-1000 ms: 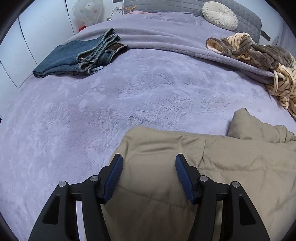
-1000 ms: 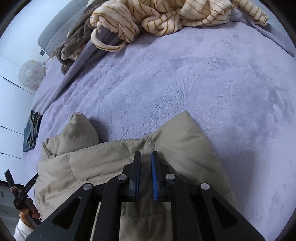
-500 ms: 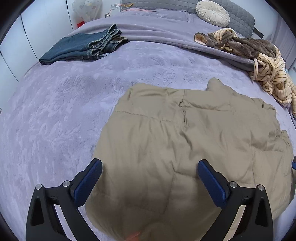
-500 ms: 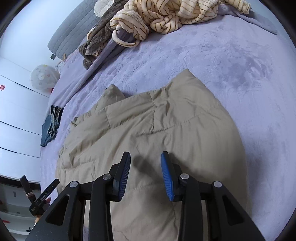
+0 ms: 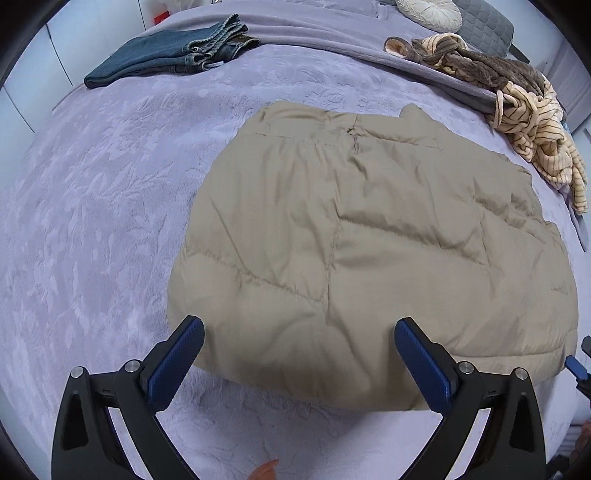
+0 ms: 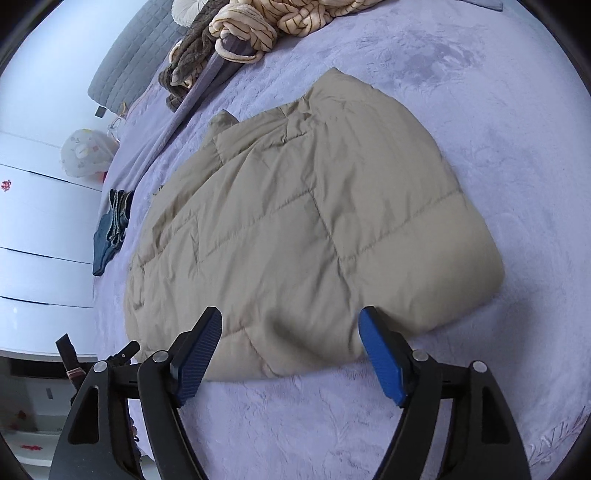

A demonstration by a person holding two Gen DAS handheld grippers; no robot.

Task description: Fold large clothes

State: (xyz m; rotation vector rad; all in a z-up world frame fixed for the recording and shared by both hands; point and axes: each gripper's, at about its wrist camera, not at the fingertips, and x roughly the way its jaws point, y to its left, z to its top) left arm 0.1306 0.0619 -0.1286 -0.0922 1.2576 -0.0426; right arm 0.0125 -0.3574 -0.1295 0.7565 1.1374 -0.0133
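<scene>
A beige quilted puffer jacket (image 5: 369, 240) lies folded flat on the lilac bed cover (image 5: 92, 221); it also shows in the right wrist view (image 6: 303, 221). My left gripper (image 5: 299, 354) is open and empty, held above the jacket's near edge. My right gripper (image 6: 291, 343) is open and empty, held above the jacket's near edge on its other side. Part of the right gripper (image 5: 578, 365) shows at the right rim of the left wrist view, and the left gripper (image 6: 110, 358) at the lower left of the right wrist view.
Folded blue jeans (image 5: 173, 51) lie at the far left of the bed. A heap of striped cream and brown clothes (image 5: 517, 92) lies at the far right. A round cushion (image 5: 428, 11) rests against the grey headboard (image 6: 129, 62). White cupboards (image 6: 37, 221) stand beside the bed.
My right gripper opened and let go of the jacket. Both grippers opened wider and pulled back and up from the jacket, which now lies whole in view.
</scene>
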